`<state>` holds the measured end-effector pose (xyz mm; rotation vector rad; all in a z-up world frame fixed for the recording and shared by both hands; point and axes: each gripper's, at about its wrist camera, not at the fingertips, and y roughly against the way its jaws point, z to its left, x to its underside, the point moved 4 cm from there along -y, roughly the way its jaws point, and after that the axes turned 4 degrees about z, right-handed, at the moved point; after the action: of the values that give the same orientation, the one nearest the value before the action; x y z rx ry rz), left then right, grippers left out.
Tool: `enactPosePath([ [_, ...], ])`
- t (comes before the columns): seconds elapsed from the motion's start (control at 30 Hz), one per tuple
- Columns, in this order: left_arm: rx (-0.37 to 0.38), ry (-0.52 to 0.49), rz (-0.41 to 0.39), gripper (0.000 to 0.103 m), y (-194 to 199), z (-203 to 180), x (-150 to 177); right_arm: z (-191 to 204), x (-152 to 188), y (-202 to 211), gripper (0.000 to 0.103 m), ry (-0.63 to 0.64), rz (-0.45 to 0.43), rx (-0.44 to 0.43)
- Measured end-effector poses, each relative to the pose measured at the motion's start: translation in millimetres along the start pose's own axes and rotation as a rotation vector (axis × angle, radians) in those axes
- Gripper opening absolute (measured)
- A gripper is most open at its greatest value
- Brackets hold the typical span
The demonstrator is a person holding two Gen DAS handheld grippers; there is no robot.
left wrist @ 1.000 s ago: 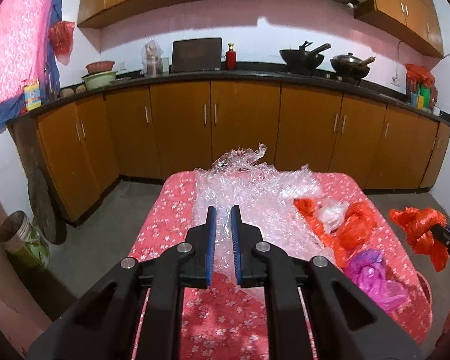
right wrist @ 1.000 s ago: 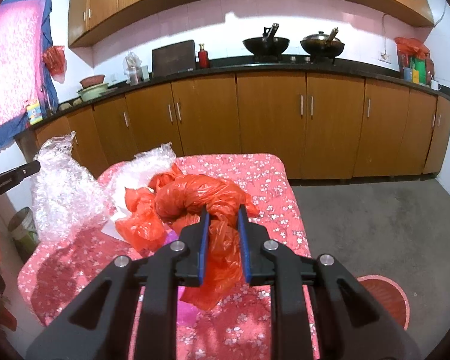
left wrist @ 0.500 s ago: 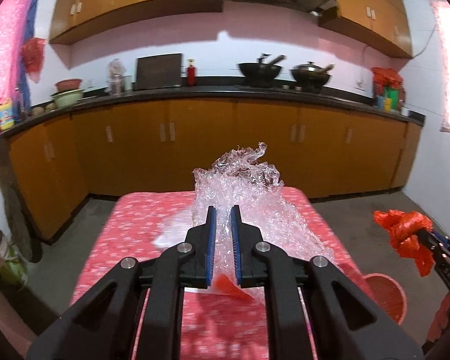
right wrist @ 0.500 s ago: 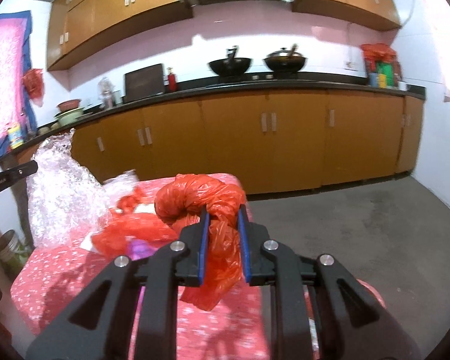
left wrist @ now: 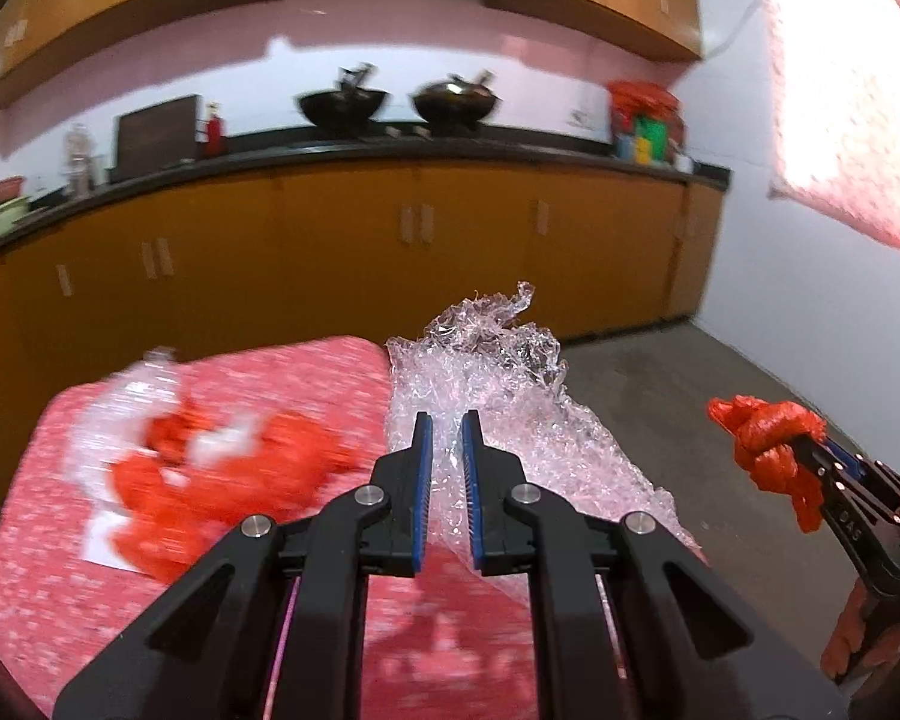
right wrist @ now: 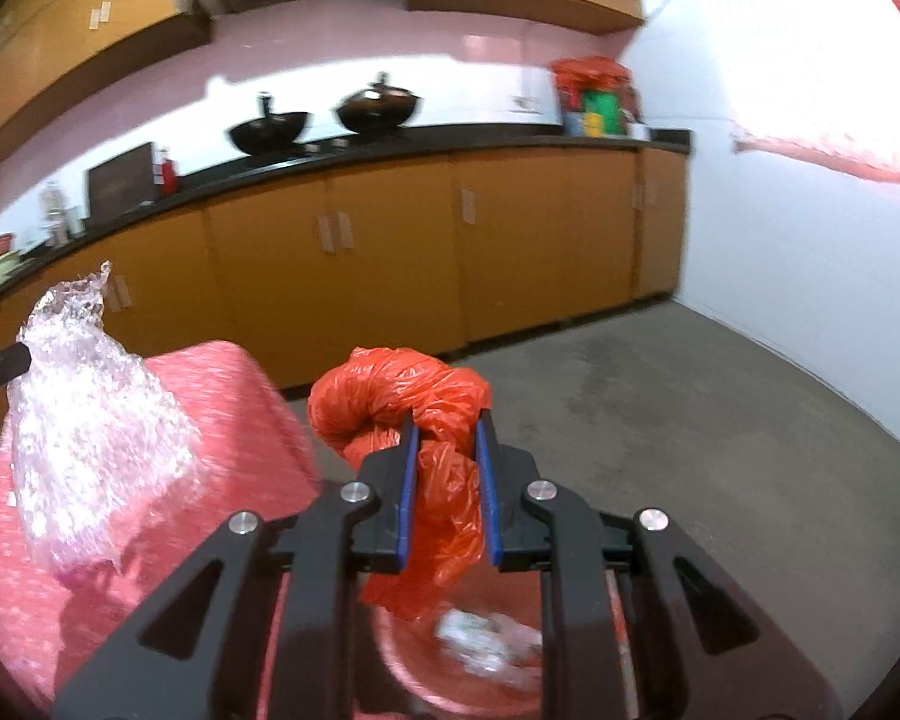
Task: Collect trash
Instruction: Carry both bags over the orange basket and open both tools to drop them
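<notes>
Bare floor [right wrist: 660,420] open at right; table [left wrist: 306,372] at left strewn with bags [left wrist: 222,480]; cabinets [right wrist: 390,276] wall the far side

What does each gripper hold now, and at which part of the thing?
The left gripper pinches the clear bubble wrap near its lower middle. The right gripper clamps the knotted orange plastic bag just below its knot, with the tail hanging down.

**Plastics, cloth and wood**

The bubble wrap [left wrist: 498,396] is clear, crinkled, glossy plastic. The orange bag [right wrist: 408,396] is thin, creased plastic film with a slight sheen. Each tool [left wrist: 447,420] is matt black plastic with metal pins. A flowered cloth [left wrist: 282,372] covers the worktop. The cabinets [right wrist: 390,276] look like smooth wood; the floor [right wrist: 720,420] like rough, matt concrete.
</notes>
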<state>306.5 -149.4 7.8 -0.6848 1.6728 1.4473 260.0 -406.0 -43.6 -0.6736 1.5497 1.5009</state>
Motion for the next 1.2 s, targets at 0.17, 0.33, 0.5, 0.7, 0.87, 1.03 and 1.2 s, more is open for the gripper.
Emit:
enactPosePath([
  [0.17,0.052,-0.071,0.064,0.01,-33,-55,18,-47,19,-18,0.019,-0.034,0.051,0.063],
  [0.33,0.082,-0.125,0.135,0.01,-61,-96,40,-76,40,-38,0.019,-0.058,0.106,0.092],
  [0.5,0.091,-0.168,0.2,0.01,-86,-120,58,-89,61,-60,0.019,-0.066,0.157,0.097],
  [0.7,0.082,-0.212,0.248,0.01,-110,-141,73,-89,82,-84,0.019,-0.073,0.21,0.089],
  [0.87,0.07,-0.25,0.272,0.01,-125,-155,82,-90,93,-101,0.019,-0.085,0.246,0.077],
  [1.03,0.068,-0.261,0.292,0.013,-137,-163,87,-88,91,-113,0.025,-0.101,0.248,0.062],
  [1.2,0.093,-0.257,0.299,0.025,-142,-169,87,-86,90,-115,0.04,-0.11,0.226,0.059],
])
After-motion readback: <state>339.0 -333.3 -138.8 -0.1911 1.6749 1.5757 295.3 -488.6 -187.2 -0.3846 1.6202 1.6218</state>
